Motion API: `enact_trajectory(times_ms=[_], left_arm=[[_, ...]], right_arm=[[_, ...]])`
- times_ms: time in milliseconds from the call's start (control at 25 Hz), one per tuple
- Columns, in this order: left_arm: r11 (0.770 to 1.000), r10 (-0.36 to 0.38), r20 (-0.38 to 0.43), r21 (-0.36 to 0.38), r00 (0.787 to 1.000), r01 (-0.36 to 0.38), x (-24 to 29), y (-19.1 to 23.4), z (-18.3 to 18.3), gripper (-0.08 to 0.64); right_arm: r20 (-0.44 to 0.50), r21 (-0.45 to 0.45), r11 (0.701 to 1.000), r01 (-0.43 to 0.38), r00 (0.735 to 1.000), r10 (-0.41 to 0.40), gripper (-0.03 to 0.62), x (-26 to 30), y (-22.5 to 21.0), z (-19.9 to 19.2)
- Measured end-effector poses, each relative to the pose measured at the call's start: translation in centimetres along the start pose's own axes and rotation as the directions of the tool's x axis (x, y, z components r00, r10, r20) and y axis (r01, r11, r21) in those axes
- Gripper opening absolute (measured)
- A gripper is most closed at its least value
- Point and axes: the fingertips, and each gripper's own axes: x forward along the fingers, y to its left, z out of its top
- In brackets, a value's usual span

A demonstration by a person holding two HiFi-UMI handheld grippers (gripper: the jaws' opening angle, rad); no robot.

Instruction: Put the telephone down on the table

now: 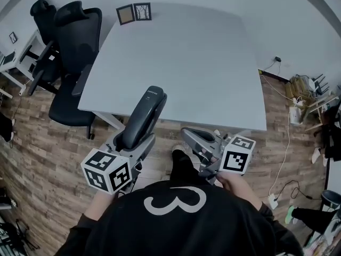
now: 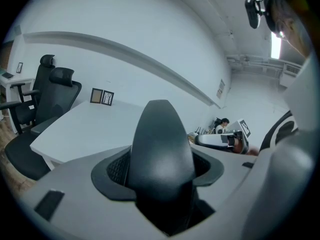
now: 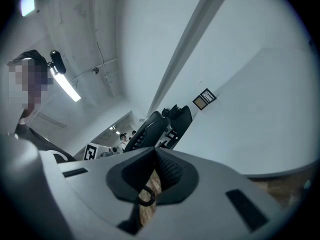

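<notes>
Your left gripper (image 1: 133, 142) is clamped on the telephone (image 1: 143, 113), so it's up in the air with its top end pointing toward the near edge of the table (image 1: 186, 63). Your right gripper (image 1: 193, 137), just beside it, has its jaws pinched together on nothing

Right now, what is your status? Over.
Left gripper shut on telephone handset, not yet on table. Right gripper shut, empty. Two picture frames at table's far corner, out of the way.
</notes>
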Motion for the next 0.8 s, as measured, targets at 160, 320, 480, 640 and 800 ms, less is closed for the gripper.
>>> enact_trajectory(times_ms=[160,320,480,640,800], left_arm=[[1.0,0.002,0.0,0.012,1.0,-0.002,2.0,0.3,1.5,0.288],[1.0,0.019,0.003,0.007,1.0,-0.019,3.8,1.3,2.7,0.288],[0.999,0.054,0.001,0.009,0.999,-0.054,5.8,2.7,4.0,0.288],[0.996,0.085,-0.007,-0.005,0.996,-0.085,8.4,4.6,5.9,0.288],[0.995,0.101,-0.012,-0.01,0.995,-0.102,10.2,5.8,6.6,0.288]], right_arm=[[-0.004,0.007,1.0,-0.012,1.0,0.012,0.009,0.9,-1.7,2.0],[-0.018,0.006,1.0,-0.029,0.999,0.029,0.009,2.2,-3.3,3.9],[-0.039,0.011,0.999,-0.041,0.998,0.042,0.009,3.5,-5.2,5.9],[-0.052,0.017,0.999,-0.048,0.997,0.049,0.009,5.0,-7.7,8.8],[-0.066,0.03,0.998,-0.048,0.997,0.05,0.009,5.7,-9.6,9.8]])
